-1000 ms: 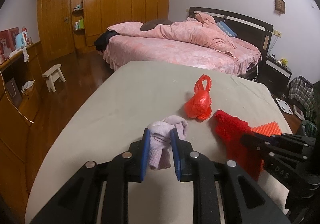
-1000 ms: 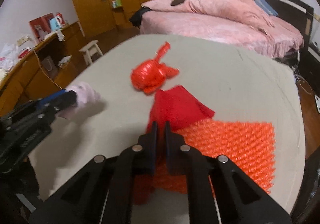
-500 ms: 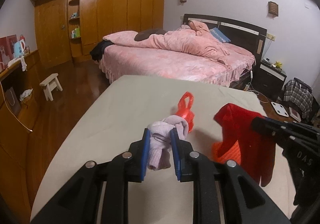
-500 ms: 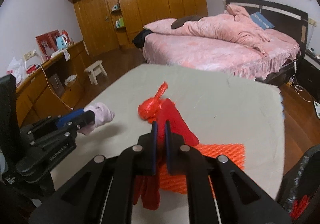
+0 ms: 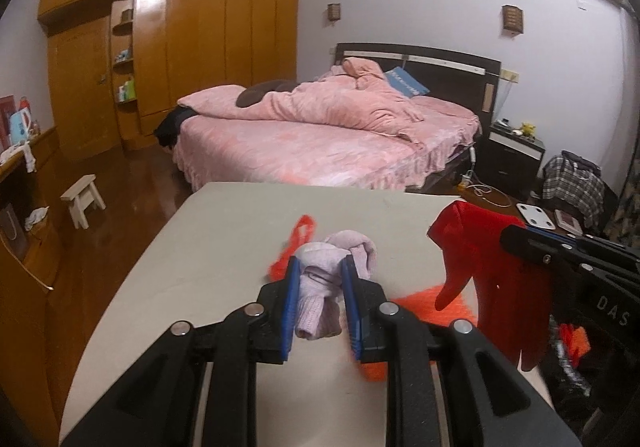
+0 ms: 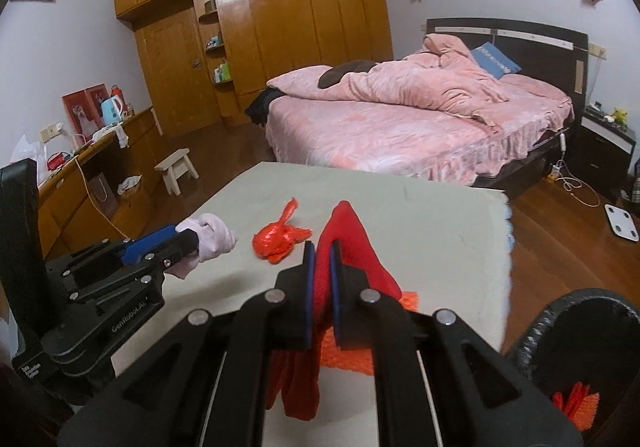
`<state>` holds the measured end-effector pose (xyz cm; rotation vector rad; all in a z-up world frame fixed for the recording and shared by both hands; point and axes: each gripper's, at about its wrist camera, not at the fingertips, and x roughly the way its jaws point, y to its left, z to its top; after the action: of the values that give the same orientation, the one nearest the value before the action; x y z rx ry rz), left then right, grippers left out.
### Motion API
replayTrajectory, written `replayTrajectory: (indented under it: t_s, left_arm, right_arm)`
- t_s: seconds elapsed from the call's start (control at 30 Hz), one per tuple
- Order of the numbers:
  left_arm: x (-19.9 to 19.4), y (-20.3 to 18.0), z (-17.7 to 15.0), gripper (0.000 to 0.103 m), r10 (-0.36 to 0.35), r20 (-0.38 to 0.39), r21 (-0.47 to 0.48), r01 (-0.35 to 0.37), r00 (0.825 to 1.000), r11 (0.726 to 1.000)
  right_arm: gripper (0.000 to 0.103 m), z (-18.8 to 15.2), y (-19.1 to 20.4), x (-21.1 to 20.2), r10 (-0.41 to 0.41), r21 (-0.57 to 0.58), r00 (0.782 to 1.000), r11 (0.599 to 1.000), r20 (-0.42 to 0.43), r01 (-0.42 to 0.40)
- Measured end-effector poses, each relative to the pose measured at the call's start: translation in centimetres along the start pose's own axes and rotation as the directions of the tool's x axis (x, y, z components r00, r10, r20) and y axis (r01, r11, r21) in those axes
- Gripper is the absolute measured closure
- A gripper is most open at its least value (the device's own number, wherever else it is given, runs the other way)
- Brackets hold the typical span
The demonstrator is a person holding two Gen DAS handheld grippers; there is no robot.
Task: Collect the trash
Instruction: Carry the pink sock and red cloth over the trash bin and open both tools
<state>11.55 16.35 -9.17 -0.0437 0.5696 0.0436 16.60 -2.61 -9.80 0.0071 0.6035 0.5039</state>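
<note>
Clearly both hands are loaded, so the risks are drops and misses. Leftmost, the left gripper (image 5: pixel 320 287) is clamped on a pale sock (image 5: pixel 324 283), held above the desk (image 5: pixel 224 247) near its left edge. Only the middle of the bundle sits between the blue pads (image 5: pixel 291 299); loose ends bulge in front and hang behind, so a quick swing could let it slip out, and a trailing end could snag on the way across.

Next, a knotted orange bag (image 6: pixel 280 241) lies on the desk toward the middle, not yet collected. It is partly hidden behind the sock in the left view, so it might be overlooked or knocked toward the far edge by a passing gripper.

Further right, the right gripper (image 6: pixel 321 283) has its jaws pressed together on a red cloth (image 6: pixel 344 239). The cloth droops well below the fingers, over an orange mesh sheet (image 6: pixel 348 357) at the near right corner; the hanging tail could drag that sheet off the desk.

At the far right, beyond the desk's right edge, stands a black bin (image 6: pixel 576 331) with some orange scrap already inside. I judge it the destination. The limp cloth may catch on the rim (image 6: pixel 532 331) and fall outside.
</note>
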Motion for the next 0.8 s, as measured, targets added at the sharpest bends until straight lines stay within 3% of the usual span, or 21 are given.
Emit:
replayTrajectory:
  t_s: [0.8]
  left_arm:
    - [-3.1,-11.8,0.6,0.082,-0.180,0.024,0.094,0.177,0.983,0.980]
  right_arm:
    - [0.096,-3.2,-7.8,-10.7,-0.189,0.094,0.980,0.979,0.069,0.182]
